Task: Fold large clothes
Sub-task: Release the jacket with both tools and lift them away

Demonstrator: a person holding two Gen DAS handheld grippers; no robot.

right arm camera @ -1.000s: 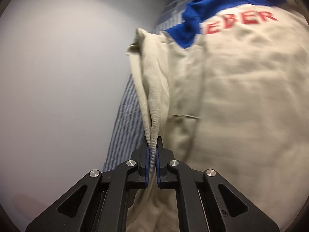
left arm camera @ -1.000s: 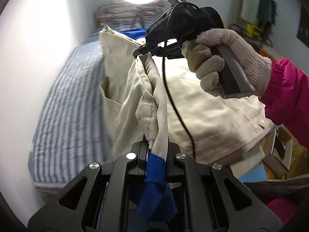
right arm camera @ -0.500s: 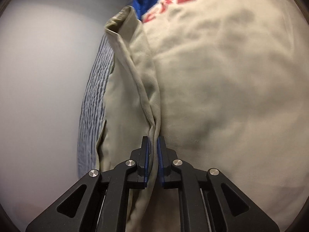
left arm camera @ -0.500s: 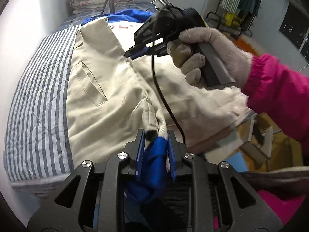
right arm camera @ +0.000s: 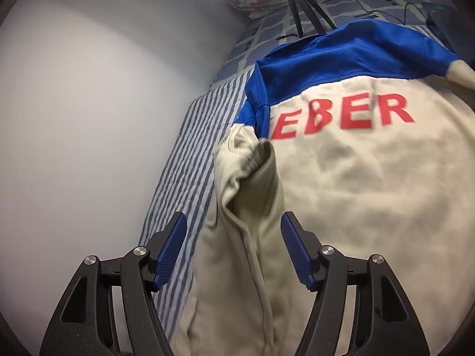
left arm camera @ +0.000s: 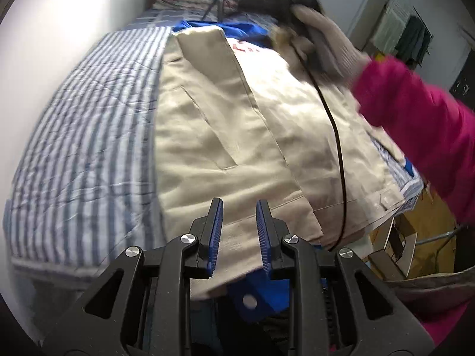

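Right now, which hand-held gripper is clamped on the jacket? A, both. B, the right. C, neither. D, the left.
C: the left hand-held gripper and the right hand-held gripper both stand open, the jacket lying loose on the bed.

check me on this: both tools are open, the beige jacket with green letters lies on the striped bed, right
Not quite: the letters are red, not green, as the right wrist view shows. The rest holds: the left tool and the right tool are both open, and the beige jacket lies on the striped bed.
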